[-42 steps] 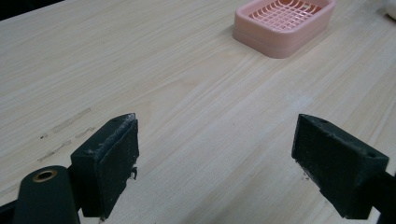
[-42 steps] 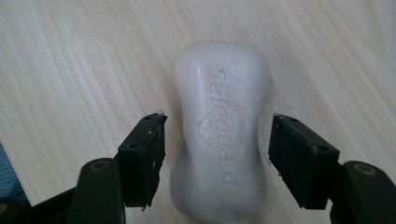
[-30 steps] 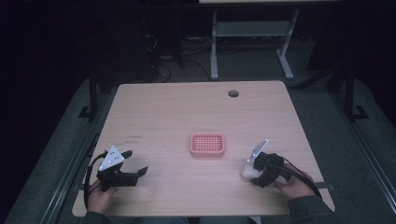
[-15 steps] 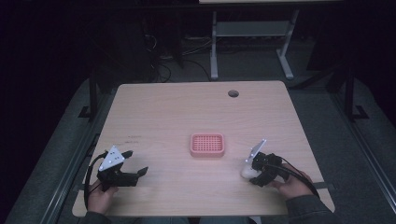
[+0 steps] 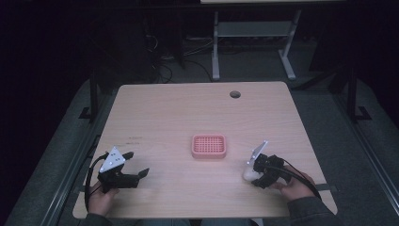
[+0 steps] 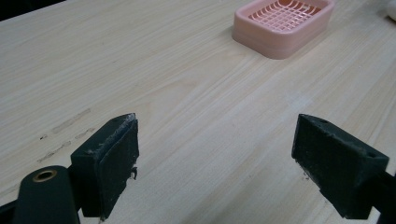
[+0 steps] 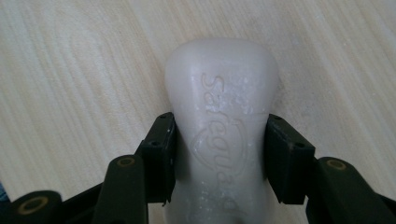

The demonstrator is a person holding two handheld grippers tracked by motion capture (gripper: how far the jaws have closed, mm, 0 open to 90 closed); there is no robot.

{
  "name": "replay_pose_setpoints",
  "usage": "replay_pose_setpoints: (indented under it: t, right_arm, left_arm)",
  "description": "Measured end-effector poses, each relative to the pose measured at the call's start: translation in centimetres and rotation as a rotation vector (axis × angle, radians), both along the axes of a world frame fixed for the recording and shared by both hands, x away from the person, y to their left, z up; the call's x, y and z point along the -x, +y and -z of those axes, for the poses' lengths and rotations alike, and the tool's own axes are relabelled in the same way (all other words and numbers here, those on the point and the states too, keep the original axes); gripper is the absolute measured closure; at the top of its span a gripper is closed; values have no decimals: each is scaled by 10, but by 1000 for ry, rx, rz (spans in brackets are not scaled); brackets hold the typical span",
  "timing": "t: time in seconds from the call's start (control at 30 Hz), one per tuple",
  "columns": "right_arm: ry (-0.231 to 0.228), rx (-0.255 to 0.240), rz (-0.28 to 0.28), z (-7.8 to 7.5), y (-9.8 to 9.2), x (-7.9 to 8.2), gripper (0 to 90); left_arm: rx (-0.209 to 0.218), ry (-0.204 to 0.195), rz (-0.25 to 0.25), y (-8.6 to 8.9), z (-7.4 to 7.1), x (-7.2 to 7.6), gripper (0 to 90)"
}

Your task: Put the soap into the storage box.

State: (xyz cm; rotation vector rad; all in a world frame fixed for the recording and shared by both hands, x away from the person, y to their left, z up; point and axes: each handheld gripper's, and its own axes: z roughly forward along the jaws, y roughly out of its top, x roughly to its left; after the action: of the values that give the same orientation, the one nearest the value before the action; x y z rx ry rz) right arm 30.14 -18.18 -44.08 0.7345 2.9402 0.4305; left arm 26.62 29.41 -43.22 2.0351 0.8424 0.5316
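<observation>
Right gripper (image 7: 219, 154) has just been closing and its black jaws now clamp a white soap bar (image 7: 219, 135) at the waist, matte rubbery pads flat against both long sides. The bar is waxy and smooth with rounded corners, pinched in slightly at mid-length, embossed script lettering along its top face, a few small pale specks on the surface. It lies on the table (image 5: 179, 113) near the right front edge, visible in the high view as a pale lump at the gripper (image 5: 251, 173) tip, well right of the soap dish (image 5: 209, 146). The dish is pink plastic, a rounded rectangle with a raised rim and a slotted grid floor, sitting mid-table with nothing in it; in the left gripper view it is at top right (image 6: 283, 25). Left gripper (image 6: 219, 158) sits low over the left front of the table, jaws spread wide, nothing between them, blocky black pads with scuffed edges. Tabletop is light wood-grain laminate, rounded corners, a round cable hole (image 5: 235, 94) near the far edge.
</observation>
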Motion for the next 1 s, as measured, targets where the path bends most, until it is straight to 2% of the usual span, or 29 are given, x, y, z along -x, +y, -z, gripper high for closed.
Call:
replay_pose_setpoints:
  t: [0.3,1.0]
  right_arm:
    - [-31,-2,-14,-13,3,2,490]
    - [-30,-41,-51,-23,17,-14,489]
  left_arm:
    - [3,-1,-1,0,0,0,145]
    - [3,-1,-4,0,0,0,145]
